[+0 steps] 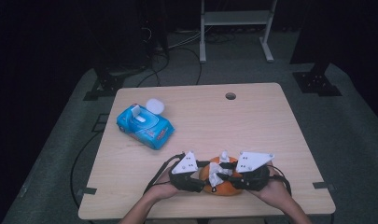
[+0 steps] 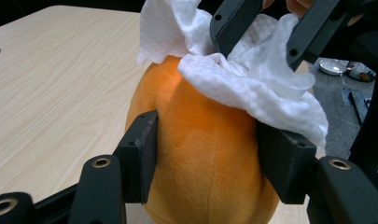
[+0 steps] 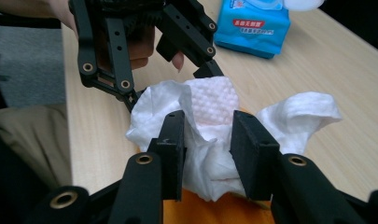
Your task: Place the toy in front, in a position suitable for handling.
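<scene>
The orange plush toy (image 2: 205, 154) sits at the near edge of the surface (image 1: 252, 126), right in front of the person, and both tools are on it. The left tool (image 2: 207, 154) clamps the toy's body from either side, its pads pressed into the fabric, so it acts as the anchor. Draped over the top of the toy is a white wet wipe (image 3: 210, 135), crumpled and folded. The right tool (image 3: 206, 149) comes in from above with its jaws partly spread around a bunched fold of that wipe; the pads look close to the cloth but not squeezing it, so I read this tool as open with the wipe between its jaws.

Over at the far left of the surface lies the blue wipe pack (image 1: 144, 125), its flap up, with a white lid (image 1: 155, 106) just behind it.

Now the risks. With the right tool slack, the wipe could slide off the rounded plush and drop to the surface, or snag on one pad and be dragged away. The toy is soft and stands close to the near edge: a hard push from the right could roll it out of the left tool's clamp. The two tools also work very near each other, so they could knock together.
</scene>
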A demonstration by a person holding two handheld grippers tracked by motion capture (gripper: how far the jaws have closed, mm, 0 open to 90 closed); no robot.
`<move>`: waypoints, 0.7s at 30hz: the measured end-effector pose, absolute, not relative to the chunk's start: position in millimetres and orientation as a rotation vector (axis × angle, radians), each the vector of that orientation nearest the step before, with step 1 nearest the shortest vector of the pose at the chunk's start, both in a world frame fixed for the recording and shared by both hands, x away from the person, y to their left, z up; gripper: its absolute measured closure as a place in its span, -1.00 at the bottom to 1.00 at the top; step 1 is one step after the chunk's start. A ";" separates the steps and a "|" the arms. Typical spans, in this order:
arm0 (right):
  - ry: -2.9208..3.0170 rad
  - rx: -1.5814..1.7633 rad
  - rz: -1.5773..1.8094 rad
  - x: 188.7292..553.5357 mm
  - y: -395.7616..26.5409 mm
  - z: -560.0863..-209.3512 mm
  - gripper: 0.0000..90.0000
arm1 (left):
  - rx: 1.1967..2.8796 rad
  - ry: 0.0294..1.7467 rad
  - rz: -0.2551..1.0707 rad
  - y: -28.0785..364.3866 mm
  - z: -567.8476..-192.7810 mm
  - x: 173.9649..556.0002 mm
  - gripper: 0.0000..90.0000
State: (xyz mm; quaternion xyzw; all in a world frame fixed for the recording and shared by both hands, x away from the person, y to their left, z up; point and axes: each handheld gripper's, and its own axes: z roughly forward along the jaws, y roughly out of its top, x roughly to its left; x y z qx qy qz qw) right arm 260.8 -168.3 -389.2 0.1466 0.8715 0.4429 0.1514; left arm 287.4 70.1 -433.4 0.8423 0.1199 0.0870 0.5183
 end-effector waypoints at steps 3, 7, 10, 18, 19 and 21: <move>2.481 0.412 1.250 259.7 -165.0 -392.5 0.46 | 2.030 0.286 0.213 70.0 -433.8 287.5 -0.05; 2.477 0.421 1.204 258.9 -161.9 -394.1 0.71 | 2.030 0.278 0.209 69.5 -434.4 286.9 -0.06; 2.477 0.435 1.186 259.5 -163.5 -392.8 0.85 | 2.022 0.278 0.206 69.6 -434.4 287.1 -0.06; 2.413 0.553 1.208 264.6 -184.3 -377.6 0.91 | 2.014 0.263 0.208 68.9 -434.2 287.0 -0.07; 2.403 0.566 1.220 265.6 -185.2 -376.7 0.91 | 2.014 0.256 0.209 68.0 -434.0 286.4 -0.07; 2.393 0.572 1.236 264.5 -180.7 -376.0 0.91 | 2.018 0.237 0.215 65.8 -433.3 284.4 -0.07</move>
